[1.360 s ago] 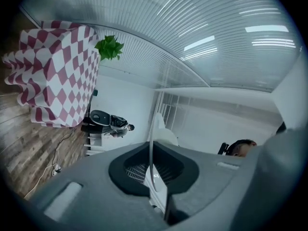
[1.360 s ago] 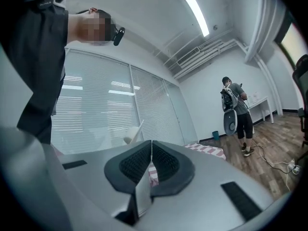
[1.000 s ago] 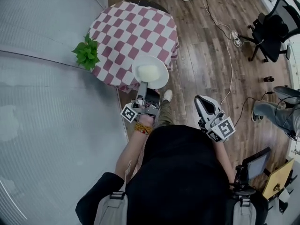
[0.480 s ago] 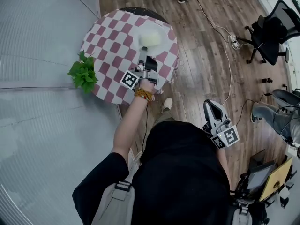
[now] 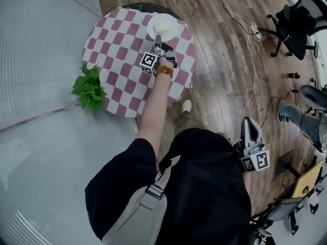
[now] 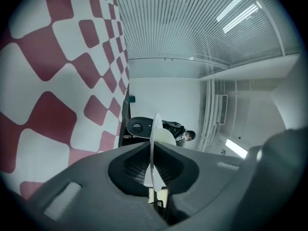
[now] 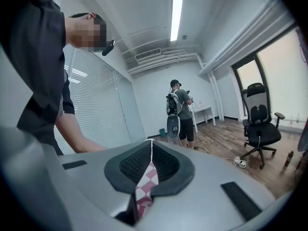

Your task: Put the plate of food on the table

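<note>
A white plate (image 5: pixel 162 26) with a pale mound of food is over the far side of the round table (image 5: pixel 117 60), which wears a red-and-white checked cloth. My left gripper (image 5: pixel 158 39) reaches out level over the cloth and is shut on the plate's near rim. In the left gripper view the plate (image 6: pixel 155 143) shows edge-on, pinched between the jaws of the left gripper (image 6: pixel 154 150), with the checked cloth (image 6: pixel 62 81) close beside it; whether plate and cloth touch is unclear. My right gripper (image 5: pixel 250 130) hangs by my side, away from the table, shut (image 7: pixel 152 143) and holding nothing.
A green leafy plant (image 5: pixel 88 90) sits at the table's left edge. A black office chair (image 5: pixel 296 24) and a cable with a power strip (image 5: pixel 254 33) are on the wooden floor at right. A person with a backpack (image 7: pixel 180 112) stands farther back in the room.
My left arm has stretched forward, carrying the plate from the table's near edge to its far side. The right gripper has dropped back beside my body.
</note>
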`<state>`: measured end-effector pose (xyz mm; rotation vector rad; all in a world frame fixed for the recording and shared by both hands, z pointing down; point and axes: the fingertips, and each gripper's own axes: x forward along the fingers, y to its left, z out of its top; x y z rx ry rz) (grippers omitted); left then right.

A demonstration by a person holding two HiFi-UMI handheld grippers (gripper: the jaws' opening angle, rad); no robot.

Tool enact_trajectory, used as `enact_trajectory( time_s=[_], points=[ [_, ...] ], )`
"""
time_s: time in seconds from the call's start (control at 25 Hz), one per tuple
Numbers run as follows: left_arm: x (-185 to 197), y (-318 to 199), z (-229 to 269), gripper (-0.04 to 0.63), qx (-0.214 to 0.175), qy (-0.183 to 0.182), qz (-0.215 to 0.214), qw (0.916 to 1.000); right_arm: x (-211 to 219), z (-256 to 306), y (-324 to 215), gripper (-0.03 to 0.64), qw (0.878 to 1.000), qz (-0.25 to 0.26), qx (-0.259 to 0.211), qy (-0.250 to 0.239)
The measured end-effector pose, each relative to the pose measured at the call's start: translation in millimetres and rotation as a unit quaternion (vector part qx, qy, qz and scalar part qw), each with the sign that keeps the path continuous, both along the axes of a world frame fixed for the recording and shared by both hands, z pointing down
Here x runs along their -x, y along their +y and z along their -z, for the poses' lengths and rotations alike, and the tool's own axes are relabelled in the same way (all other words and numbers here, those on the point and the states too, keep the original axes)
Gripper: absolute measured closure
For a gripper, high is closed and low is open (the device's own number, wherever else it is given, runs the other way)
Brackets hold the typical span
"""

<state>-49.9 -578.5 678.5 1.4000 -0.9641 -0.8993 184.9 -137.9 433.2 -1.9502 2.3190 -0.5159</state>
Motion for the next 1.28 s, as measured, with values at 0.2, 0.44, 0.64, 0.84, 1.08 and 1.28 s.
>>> enact_trajectory(
  time_s=[0.2, 0.44, 0.64, 0.84, 1.08, 1.28],
  points=[
    [10.2, -10.5, -51.8, 0.578, 0.078, 0.009, 0.04, 0.9961, 8.7, 0.1, -17.2, 0.604, 1.0, 0.008, 0.008, 0.002],
    [23.3, -19.5, -85.1, 0.578, 0.13, -0.026, 0.036, 0.9905, 9.7, -18.7, -19.2, 0.604, 0.999, 0.009, 0.038, 0.016],
    [23.6, -20.5, -111.8, 0.578, 0.164, -0.045, 0.017, 0.9853, 7.8, -20.4, -19.0, 0.604, 0.999, 0.002, 0.05, 0.02],
    [22.4, -13.1, -129.3, 0.577, 0.194, -0.051, 0.009, 0.9796, 13.7, -25.1, -17.7, 0.604, 0.998, 0.006, 0.06, 0.022],
    [25.2, -6.2, -138.8, 0.578, 0.222, -0.056, 0.003, 0.9734, 21.8, -24.9, -16.9, 0.604, 0.997, 0.018, 0.067, 0.027],
    [23.8, 0.7, -142.0, 0.577, 0.233, -0.068, -0.018, 0.9699, 28.0, -24.4, -14.4, 0.604, 0.997, 0.027, 0.068, 0.027]
  ],
)
